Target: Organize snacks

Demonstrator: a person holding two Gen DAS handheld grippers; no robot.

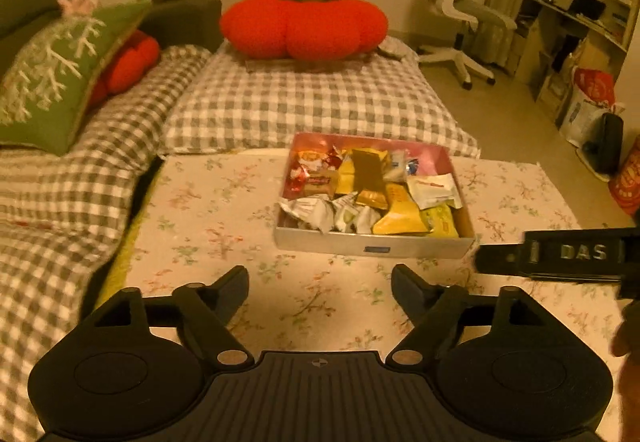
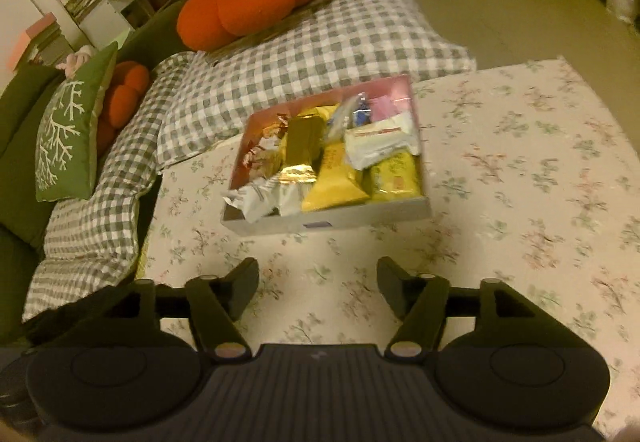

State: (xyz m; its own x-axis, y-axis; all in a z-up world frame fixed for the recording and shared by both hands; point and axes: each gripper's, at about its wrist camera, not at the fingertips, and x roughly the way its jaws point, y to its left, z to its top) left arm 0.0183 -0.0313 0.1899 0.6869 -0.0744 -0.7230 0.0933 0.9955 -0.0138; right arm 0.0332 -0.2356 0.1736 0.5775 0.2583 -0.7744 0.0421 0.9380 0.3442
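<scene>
Snack box (image 1: 374, 242) level, long axis cross-frame; left gripper (image 1: 320, 292) and right gripper (image 2: 318, 288) jaws apart, empty.

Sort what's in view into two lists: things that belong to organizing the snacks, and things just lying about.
Belongs to the job:
- snack box on the floral cloth
- snack packets piled inside it
- left gripper and right gripper, both open and empty

Just lying about:
- tomato cushion
- green pillow
- checked bedding
- office chair
</scene>
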